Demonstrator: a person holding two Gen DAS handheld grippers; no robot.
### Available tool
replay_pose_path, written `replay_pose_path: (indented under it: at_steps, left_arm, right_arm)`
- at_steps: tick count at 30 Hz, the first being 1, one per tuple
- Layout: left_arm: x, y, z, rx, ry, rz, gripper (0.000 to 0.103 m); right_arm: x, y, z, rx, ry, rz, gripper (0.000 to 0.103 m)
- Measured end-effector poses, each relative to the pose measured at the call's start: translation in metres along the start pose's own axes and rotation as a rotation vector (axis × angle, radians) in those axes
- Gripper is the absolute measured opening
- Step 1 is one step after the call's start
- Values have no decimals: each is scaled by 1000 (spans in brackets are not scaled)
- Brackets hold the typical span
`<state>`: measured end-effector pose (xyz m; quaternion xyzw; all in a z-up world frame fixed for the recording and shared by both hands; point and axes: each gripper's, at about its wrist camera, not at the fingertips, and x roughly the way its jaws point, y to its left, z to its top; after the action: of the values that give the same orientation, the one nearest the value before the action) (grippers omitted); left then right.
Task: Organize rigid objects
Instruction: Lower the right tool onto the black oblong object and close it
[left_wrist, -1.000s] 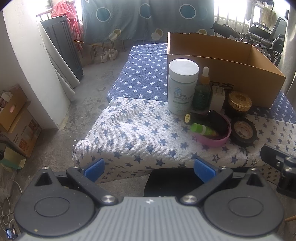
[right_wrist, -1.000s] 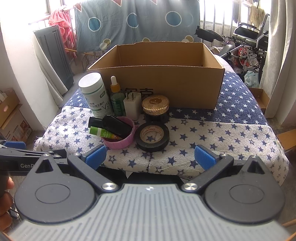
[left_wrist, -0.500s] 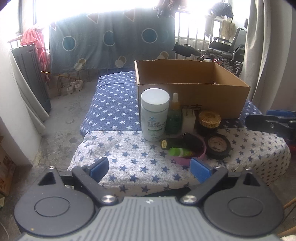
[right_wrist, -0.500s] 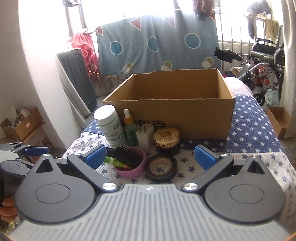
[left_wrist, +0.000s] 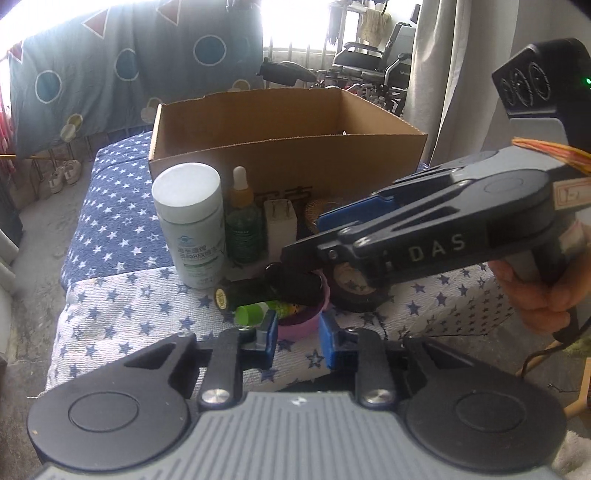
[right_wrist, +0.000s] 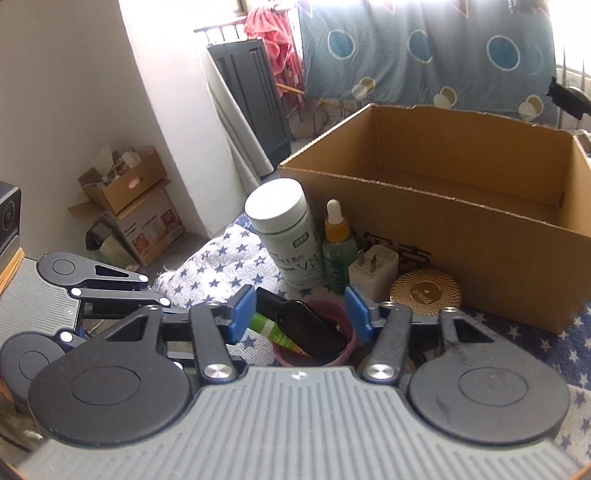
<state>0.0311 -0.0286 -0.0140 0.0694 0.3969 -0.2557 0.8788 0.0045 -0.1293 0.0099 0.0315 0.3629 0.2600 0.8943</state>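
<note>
Left gripper (left_wrist: 295, 334): clenched, nothing between its pads, just in front of the pink bowl (left_wrist: 295, 325).
Right gripper (right_wrist: 301, 314): jaws closing around the bowl, not pressing.
Bowl: on the starred cloth (left_wrist: 122, 314), before the cardboard box (left_wrist: 295, 162).

A bed (left_wrist: 110, 229) covered with star-printed cloth, dark blue at the back and pale at the front, is seen beyond both pairs of jaws. A cardboard box (left_wrist: 288, 147) is set farthest from the jaws. In front of it a white jar (left_wrist: 190, 229), a green dropper bottle (left_wrist: 242, 225), a white plug (left_wrist: 280, 221) and a gold lid (right_wrist: 424, 291) are lined up. Nearest the jaws a pink bowl (right_wrist: 343, 326) and a roll of black tape (left_wrist: 354, 288) are placed.
</note>
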Motion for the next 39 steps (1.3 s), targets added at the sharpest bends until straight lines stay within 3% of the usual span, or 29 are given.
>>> replay_pose_path:
  at_steps: [2, 8, 12, 15, 17, 20, 27, 33, 39]
  left_arm:
    - [8, 0, 1, -6, 17, -5, 15]
    - [26, 2, 1, -17, 55, -2, 14]
    - [34, 4, 3, -30, 73, -2, 15]
    - [35, 2, 3, -32, 72, 3, 24]
    - [35, 0, 3, -34, 71, -2, 36]
    - [38, 2, 2, -41, 67, -5, 45]
    - [39, 1, 4, -64, 55, 36, 51]
    - [38, -5, 2, -72, 25, 68, 42]
    - [33, -8, 2, -81, -1, 72, 19]
  right_arm:
    - [13, -6, 2, -19, 39, 28, 43]
    - [41, -21, 4, -24, 106, 109, 42]
    - [49, -26, 4, -9, 137, 160, 34]
    - [46, -23, 4, -33, 150, 172, 24]
    - [43, -22, 2, -36, 160, 181, 20]
    - [43, -22, 0, -49, 180, 176, 19]
    - [50, -19, -4, -67, 195, 155, 19]
    - [50, -21, -5, -26, 206, 161, 19]
    - [40, -16, -9, -3, 168, 134, 15]
